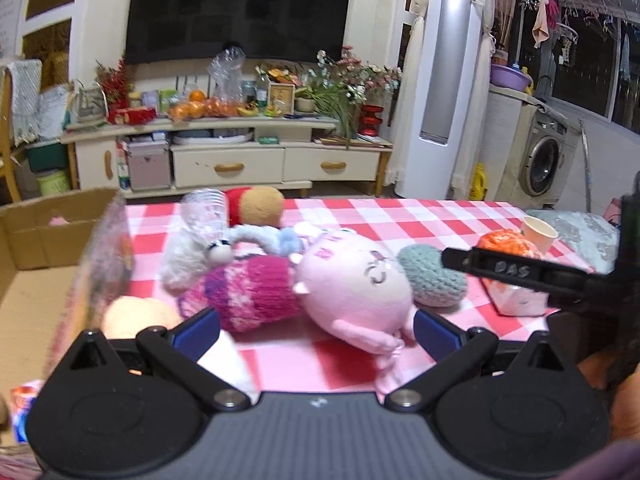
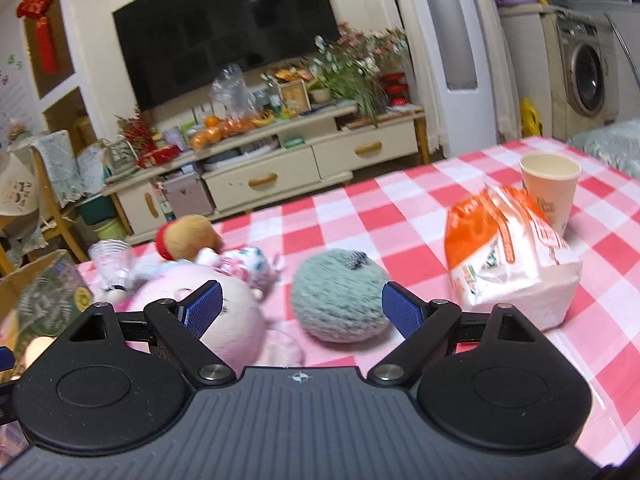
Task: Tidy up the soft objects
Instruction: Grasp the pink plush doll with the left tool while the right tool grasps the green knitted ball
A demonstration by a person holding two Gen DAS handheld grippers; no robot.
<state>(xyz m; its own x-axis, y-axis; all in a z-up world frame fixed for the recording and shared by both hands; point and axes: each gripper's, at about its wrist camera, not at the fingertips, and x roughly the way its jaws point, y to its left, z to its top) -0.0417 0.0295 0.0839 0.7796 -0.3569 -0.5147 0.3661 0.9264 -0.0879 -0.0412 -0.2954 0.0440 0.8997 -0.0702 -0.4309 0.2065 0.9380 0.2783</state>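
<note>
Our left gripper (image 1: pixel 316 330) is spread wide over the pink plush (image 1: pixel 352 284) on the checked tablecloth (image 1: pixel 420 216); our right gripper (image 2: pixel 301 307) is also wide, empty, the teal knitted ball (image 2: pixel 338 294) between its fingers. A tissue pack (image 2: pixel 508 264) and 1 paper cup (image 2: pixel 550 188) crowd the right. We count perhaps 6 soft toys; blur hides some. 1 cardboard box (image 1: pixel 36 240) sits left.
</note>
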